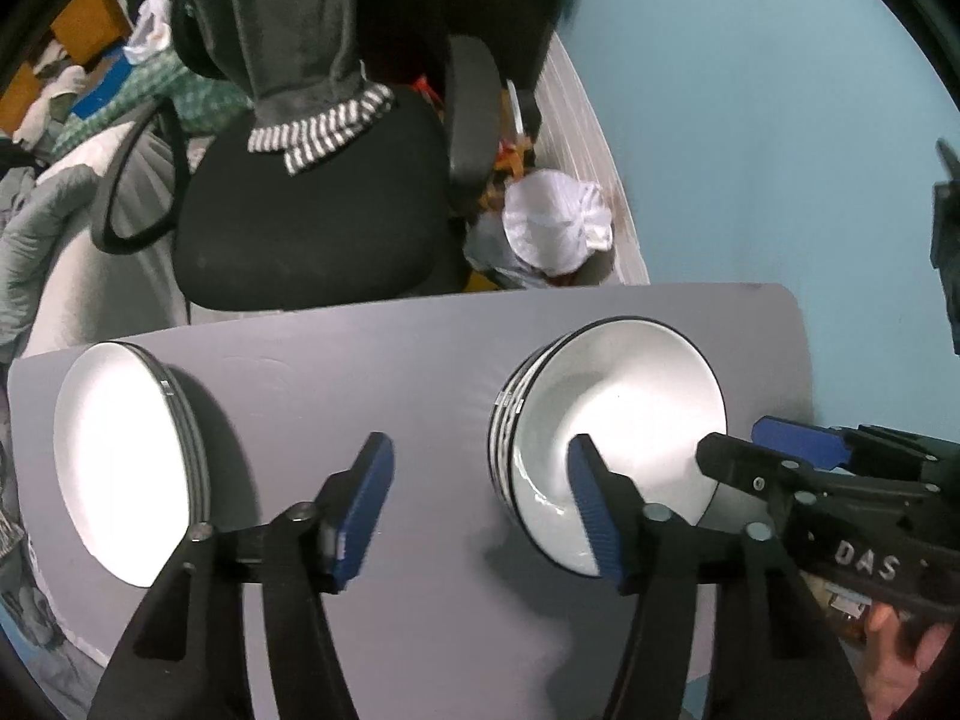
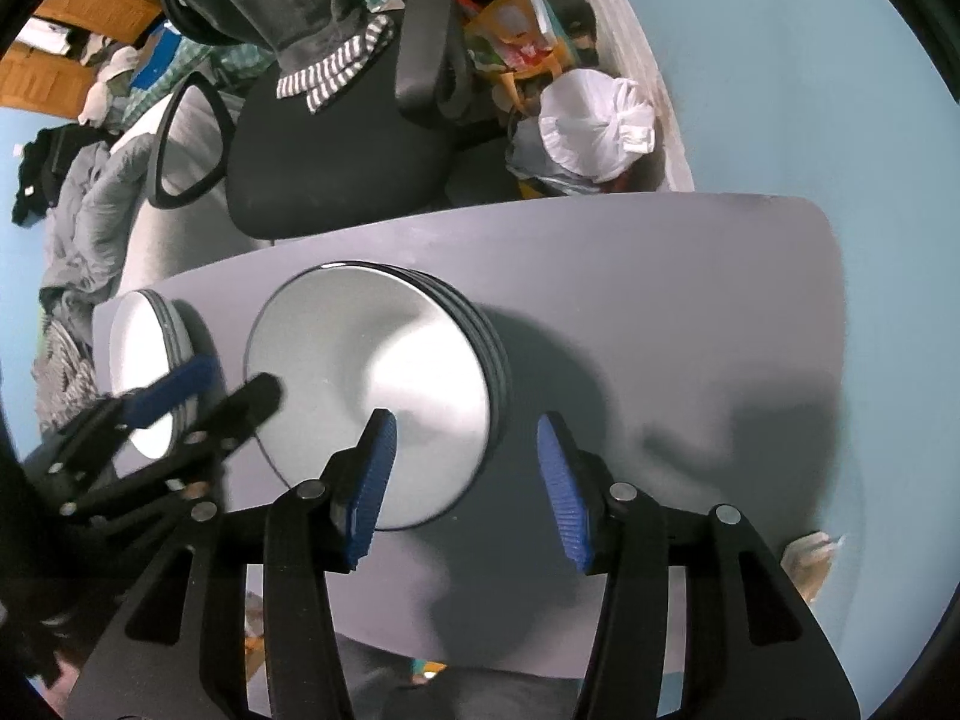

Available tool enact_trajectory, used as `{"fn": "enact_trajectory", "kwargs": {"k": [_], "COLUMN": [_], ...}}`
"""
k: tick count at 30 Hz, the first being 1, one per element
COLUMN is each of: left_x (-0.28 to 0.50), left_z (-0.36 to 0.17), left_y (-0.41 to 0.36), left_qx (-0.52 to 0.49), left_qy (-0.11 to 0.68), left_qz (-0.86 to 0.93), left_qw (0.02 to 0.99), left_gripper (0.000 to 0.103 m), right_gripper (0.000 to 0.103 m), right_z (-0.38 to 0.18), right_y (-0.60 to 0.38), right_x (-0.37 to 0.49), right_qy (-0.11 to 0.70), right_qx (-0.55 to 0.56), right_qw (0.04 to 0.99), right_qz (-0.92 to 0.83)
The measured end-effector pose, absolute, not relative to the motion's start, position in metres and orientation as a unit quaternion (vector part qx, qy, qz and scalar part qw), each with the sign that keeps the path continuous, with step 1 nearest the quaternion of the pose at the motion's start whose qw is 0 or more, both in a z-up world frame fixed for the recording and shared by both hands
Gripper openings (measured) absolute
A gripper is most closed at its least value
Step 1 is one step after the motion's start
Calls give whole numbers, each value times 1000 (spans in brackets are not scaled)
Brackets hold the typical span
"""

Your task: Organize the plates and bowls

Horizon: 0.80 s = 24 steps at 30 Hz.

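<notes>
Two stacks sit on the grey tabletop [image 1: 372, 372]: plates [image 1: 120, 456] at left, bowls [image 1: 618, 420] at right. Both tongs (left [image 1: 480, 504], right [image 2: 465, 492]) gape empty above the bowls, seemingly clear of the rim.

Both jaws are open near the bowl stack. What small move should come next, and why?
Probably lift both grippers straight up and clear. The bowls are already nested in one stack and the plates in another on the table. The left gripper and right gripper hold nothing, so sorting looks done; rising avoids bumping a rim.
</notes>
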<state>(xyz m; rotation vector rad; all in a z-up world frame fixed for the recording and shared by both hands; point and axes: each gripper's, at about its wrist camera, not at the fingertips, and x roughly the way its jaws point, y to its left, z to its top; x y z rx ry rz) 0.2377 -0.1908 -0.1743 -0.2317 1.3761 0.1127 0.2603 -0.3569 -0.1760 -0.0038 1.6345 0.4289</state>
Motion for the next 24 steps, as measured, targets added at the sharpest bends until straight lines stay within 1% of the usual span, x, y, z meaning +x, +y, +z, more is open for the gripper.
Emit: {"fn": "enact_trajectory", "kwargs": {"k": [1,2,7,11,14,20,24], "left_x": [235,231,218,209,203,190,178], "left_z": [-171,-165,-146,-128,-111,-78,-63], "left_y": [-189,-187,-180,-174,-165,-143,-128], "left_qx": [-105,-105,-106,-102,-100,-104,-109], "left_qy": [629,622,607,589,571,533,508], "left_qz": [55,59,59,59,55,42,32], "left_qw": [768,773,785,800,813,839,854], "left_gripper": [73,75,76,76,80,80,80], "right_gripper": [52,57,69,70,70,70,70], "right_z": [-175,-172,-150,-126,-112,-83,-67], "right_y": [-358,-358,-359,-355,-351,-343,-328], "right_x": [259,258,253,249,246,236,225], "right_qy": [720,715,678,641,614,553,502], "right_qx": [-9,-18,-46,-77,-103,-151,-203], "right_qw": [668,674,711,745,766,810,834], "right_qz": [187,185,178,166,158,123,99]}}
